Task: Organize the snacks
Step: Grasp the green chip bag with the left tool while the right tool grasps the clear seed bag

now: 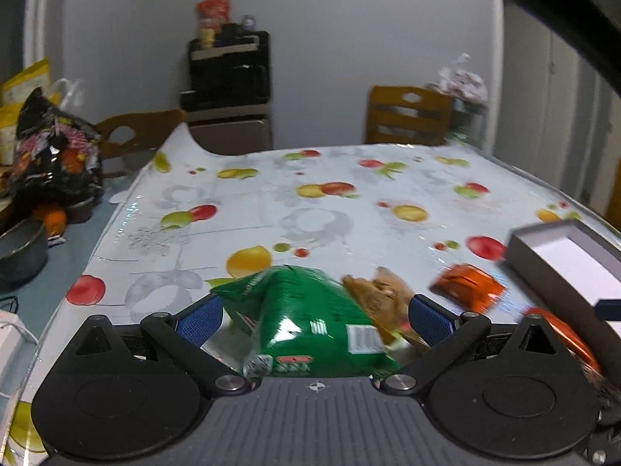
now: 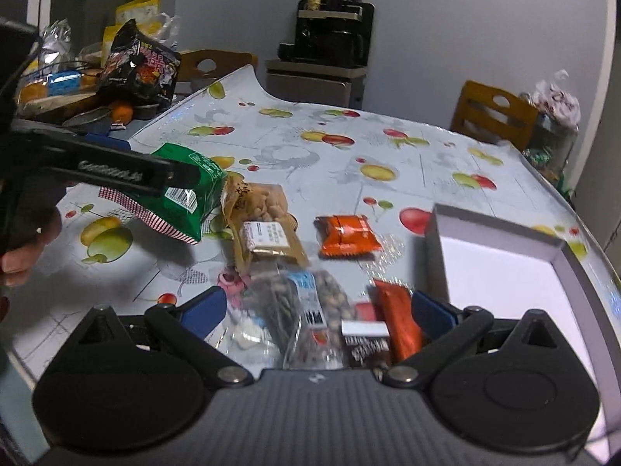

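Note:
A green snack bag point(image 1: 310, 322) lies between the blue pads of my left gripper point(image 1: 315, 316), whose jaws stand wide on either side of it. In the right wrist view the left gripper point(image 2: 170, 178) reaches over the same green bag point(image 2: 186, 198) on the table. My right gripper point(image 2: 319, 306) is open above a clear bag of nuts point(image 2: 306, 318) and an orange packet point(image 2: 399, 318). A tan snack pack point(image 2: 264, 225) and another orange packet point(image 2: 345, 235) lie in the middle. An open white box point(image 2: 500, 272) sits at the right.
The table has a fruit-print cloth point(image 1: 310, 202). A black snack bag point(image 1: 54, 151), a grey pot point(image 1: 19, 248) and other food crowd the left end. Two wooden chairs point(image 1: 407, 116) stand behind the table, and a dark cabinet point(image 1: 229, 89) stands by the wall.

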The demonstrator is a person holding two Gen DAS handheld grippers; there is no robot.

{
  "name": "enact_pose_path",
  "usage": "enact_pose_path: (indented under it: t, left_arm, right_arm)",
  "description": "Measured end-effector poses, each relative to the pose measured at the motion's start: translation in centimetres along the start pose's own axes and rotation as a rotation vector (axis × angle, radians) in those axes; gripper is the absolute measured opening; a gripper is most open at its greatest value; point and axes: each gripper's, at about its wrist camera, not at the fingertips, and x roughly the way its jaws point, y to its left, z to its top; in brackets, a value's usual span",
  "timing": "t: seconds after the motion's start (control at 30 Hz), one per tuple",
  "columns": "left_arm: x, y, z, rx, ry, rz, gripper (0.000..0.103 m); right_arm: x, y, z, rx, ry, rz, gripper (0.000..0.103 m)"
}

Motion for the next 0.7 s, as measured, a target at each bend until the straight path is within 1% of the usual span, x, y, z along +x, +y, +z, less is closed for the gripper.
enact_pose_path:
  t: [0.1, 0.2, 0.33, 0.37, 0.43, 0.47, 0.53, 0.6, 0.7]
  left_arm:
    - [1.3, 0.3, -0.2, -0.010, 0.009, 0.052, 0.103]
    - [2.1, 0.4, -0.3, -0.003, 0.022, 0.054, 0.103]
    - [2.8, 0.1, -0.2, 0.017, 0.034, 0.049, 0.103]
    - [2.8, 0.0, -0.3, 0.018, 0.035, 0.043, 0.103]
    - [2.8, 0.0, -0.3, 0.014, 0.033, 0.019, 0.103]
    - [2.8, 0.0, -0.4, 0.010, 0.034, 0.010, 0.103]
    - [2.9, 0.0, -0.5, 0.005, 0.040, 0.002, 0.102]
    - [3.0, 0.1, -0.6, 0.003, 0.048, -0.003, 0.101]
    - [3.4, 0.3, -0.8, -0.003, 0.058, 0.009, 0.100]
  right_arm:
    - [1.4, 0.6, 0.0, -0.029, 0.004, 0.006, 0.103]
    - [2.7, 0.9, 0.0, -0.036, 0.017, -0.008, 0.101]
    - [4.2, 0.7, 0.2, -0.004, 0.032, -0.005, 0.090]
    - [4.4, 0.6, 0.3, 0.004, 0.034, 0.001, 0.088]
    - [4.8, 0.6, 0.4, 0.019, 0.040, 0.018, 0.081]
    - [5.0, 0.6, 0.4, 0.022, 0.044, 0.023, 0.080]
    - [5.5, 0.7, 0.3, 0.022, 0.058, 0.030, 0.072]
    - [5.6, 0.8, 0.2, 0.013, 0.060, 0.032, 0.072]
    - [5.7, 1.1, -0.1, -0.010, 0.047, 0.030, 0.066]
